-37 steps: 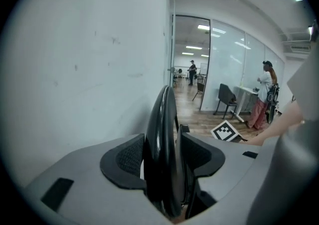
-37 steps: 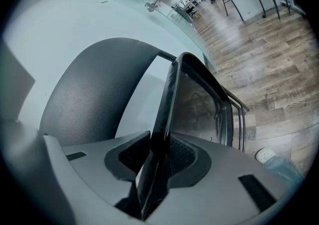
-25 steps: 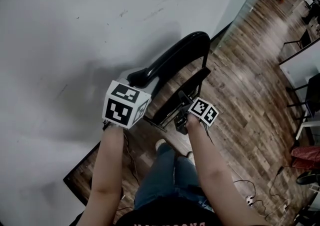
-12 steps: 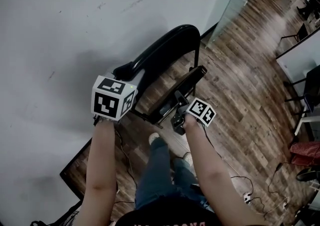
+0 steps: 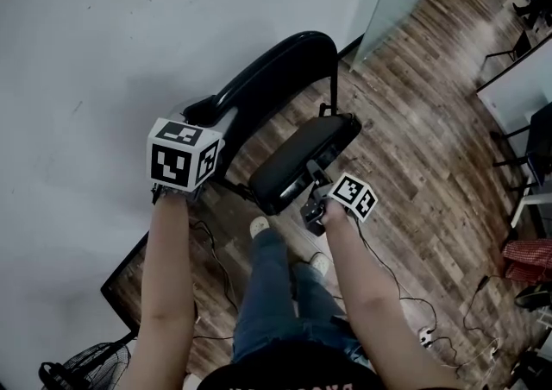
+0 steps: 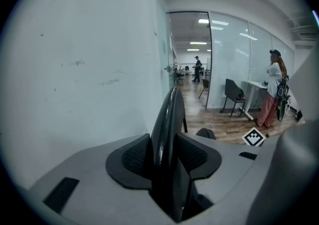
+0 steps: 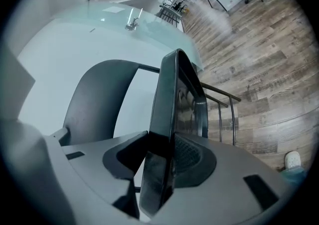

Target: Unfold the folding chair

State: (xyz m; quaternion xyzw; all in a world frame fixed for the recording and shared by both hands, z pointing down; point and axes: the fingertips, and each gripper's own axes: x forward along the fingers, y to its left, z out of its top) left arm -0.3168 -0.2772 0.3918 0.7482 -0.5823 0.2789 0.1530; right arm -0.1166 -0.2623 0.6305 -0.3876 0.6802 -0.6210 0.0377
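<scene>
1. Black plastic on dark tube: the folding chair (image 5: 332,95) stands on the wood floor (image 5: 414,147), just beside the white wall (image 5: 103,26) and in front of the person's jeans (image 5: 276,293).
2. Its curved backrest (image 5: 276,78) runs along the wall. The seat (image 5: 297,164) is swung out from the backrest and tilted, with its padded face turned up towards the head camera.
3. My left tool (image 5: 202,114) is on the near end of the backrest. In the left gripper view the backrest edge (image 6: 167,114) stands upright between the ribbed pads (image 6: 135,157), which press on it from both sides. The jaws are opening a little at this moment.
4. My right tool (image 5: 310,181) has the near edge of the seat. In the right gripper view the seat rim (image 7: 172,99) sits between the pads (image 7: 192,155), clamped, and these jaws are opening slightly too.
5. The two tools are well apart, left beside the wall and right out over the floor.
6. In the left gripper view a glass partition (image 6: 234,59) shows beyond the chair.
</scene>
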